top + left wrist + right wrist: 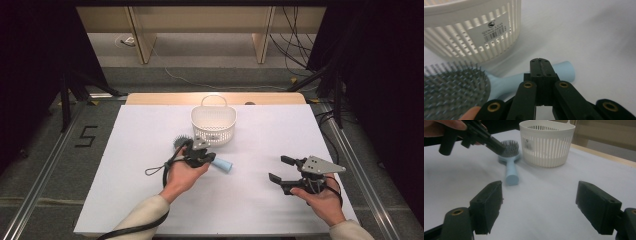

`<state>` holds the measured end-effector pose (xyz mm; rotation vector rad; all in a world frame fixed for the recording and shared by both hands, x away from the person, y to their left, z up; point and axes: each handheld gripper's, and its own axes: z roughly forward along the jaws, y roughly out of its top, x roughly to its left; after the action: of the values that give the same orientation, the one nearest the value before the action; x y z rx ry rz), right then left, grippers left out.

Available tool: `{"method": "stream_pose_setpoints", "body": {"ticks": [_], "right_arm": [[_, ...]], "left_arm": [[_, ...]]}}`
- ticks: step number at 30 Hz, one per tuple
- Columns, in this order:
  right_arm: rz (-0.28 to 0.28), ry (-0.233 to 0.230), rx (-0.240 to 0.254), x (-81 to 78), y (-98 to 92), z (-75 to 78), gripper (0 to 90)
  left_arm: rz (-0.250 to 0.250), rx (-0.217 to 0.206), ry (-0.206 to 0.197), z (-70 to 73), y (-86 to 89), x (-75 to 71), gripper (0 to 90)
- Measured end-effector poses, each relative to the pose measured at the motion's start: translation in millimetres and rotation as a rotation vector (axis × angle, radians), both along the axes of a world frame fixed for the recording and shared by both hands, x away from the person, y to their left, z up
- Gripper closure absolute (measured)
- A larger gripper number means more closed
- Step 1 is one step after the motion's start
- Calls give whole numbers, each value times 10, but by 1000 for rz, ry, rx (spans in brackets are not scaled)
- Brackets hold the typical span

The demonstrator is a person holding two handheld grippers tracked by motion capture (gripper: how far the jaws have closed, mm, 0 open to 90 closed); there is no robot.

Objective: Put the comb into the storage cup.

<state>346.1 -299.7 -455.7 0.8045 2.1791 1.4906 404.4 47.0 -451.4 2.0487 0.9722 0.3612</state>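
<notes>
A light-blue hairbrush [223, 165] lies flat on the white table, bristles up, its head [451, 87] close to a white slotted basket [213, 125]. My left gripper [210, 158] hovers just over the brush's handle [566, 71], jaws pressed together with nothing between them. In the right gripper view the brush [510, 167] and basket [547, 142] lie ahead, with the left gripper [497, 147] above the brush's head. My right gripper [278, 169] is held low at the right, open and empty, a wide gap between its fingers [489, 205].
A white sheet [150, 200] covers the table; a strip of bare wood [165, 98] shows at the far edge. Metal rails [45, 165] run along both sides, and cables lie on the floor beyond.
</notes>
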Motion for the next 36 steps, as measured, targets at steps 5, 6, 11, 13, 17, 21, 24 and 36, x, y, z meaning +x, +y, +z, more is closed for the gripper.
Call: {"method": "stream_pose_setpoints", "body": {"ticks": [5, 6, 11, 13, 17, 21, 24, 36], "right_arm": [[5, -1, 2, -4, -1, 0, 224], [5, -1, 2, -5, -1, 1, 224], [14, 5, -1, 0, 5, -10, 224], [14, 5, -1, 1, 4, -10, 224], [12, 6, 0, 1, 0, -9, 224], [14, 9, 0, 3, 2, -13, 224], [19, 8, -7, 2, 6, -14, 223], [20, 16, -4, 3, 6, -17, 222]], "left_arm": [[15, 47, 38, -66, -247, 167, 900], [24, 59, 38, -69, -280, 203, 900], [25, 85, 75, -69, -360, 301, 900], [30, 96, 85, -80, -390, 323, 900], [42, 105, 119, -97, -416, 362, 900], [38, 120, 150, -124, -439, 380, 900], [49, 131, 165, -154, -449, 395, 900], [45, 157, 210, -136, -454, 425, 900]]}}
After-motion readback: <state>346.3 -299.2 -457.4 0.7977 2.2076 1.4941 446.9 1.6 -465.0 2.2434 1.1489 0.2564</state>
